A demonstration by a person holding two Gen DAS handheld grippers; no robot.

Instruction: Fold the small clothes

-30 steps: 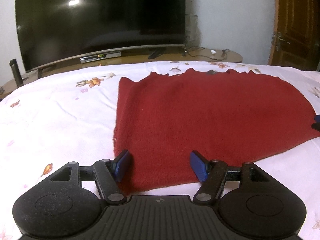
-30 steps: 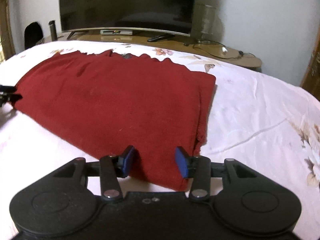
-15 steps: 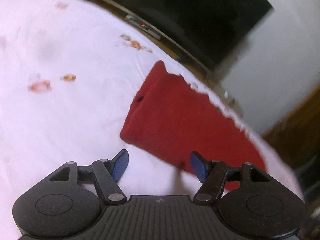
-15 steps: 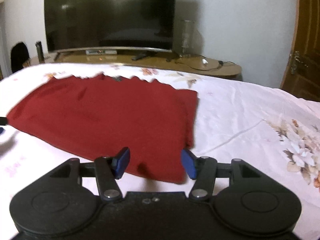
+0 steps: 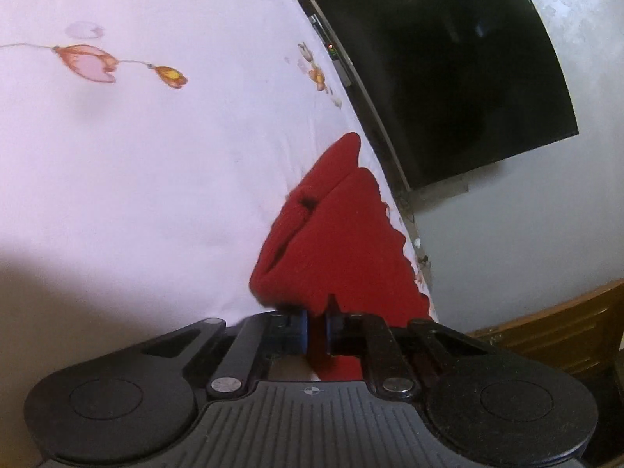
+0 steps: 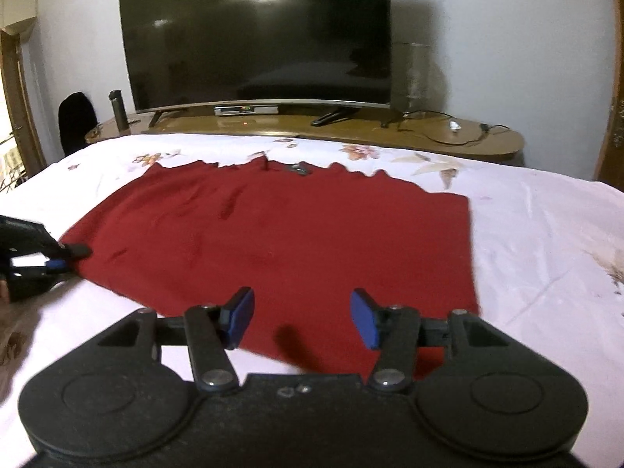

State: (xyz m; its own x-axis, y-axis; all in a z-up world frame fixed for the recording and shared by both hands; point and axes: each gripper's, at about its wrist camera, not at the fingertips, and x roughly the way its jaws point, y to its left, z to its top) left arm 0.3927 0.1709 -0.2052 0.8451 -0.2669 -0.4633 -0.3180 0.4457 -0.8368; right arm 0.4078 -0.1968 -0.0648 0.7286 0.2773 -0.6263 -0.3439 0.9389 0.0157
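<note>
Garment: a red knit garment [image 6: 280,241] lies spread flat on the white floral bedsheet [image 6: 546,226], its wavy far hem toward 12 o'clock, facing the television.
Left gripper [image 5: 316,331]: rolled onto its side at the garment's left edge; its jaws are closing and the blue pads [image 5: 302,329] already pinch a fold of the red cloth between them. In the right wrist view it [image 6: 62,257] sits at 9 o'clock, fingertips on the cloth's left corner.
Right gripper [image 6: 302,318]: hangs over the near edge of the garment at 6 o'clock; its jaws are closing but stand well apart, the blue pads [image 6: 240,314] clear of the cloth, nothing clamped.
Background: a dark curved television [image 6: 257,35] on a wooden cabinet [image 6: 351,126] at 12 o'clock; a dark bottle [image 6: 119,111] at 10 o'clock.
</note>
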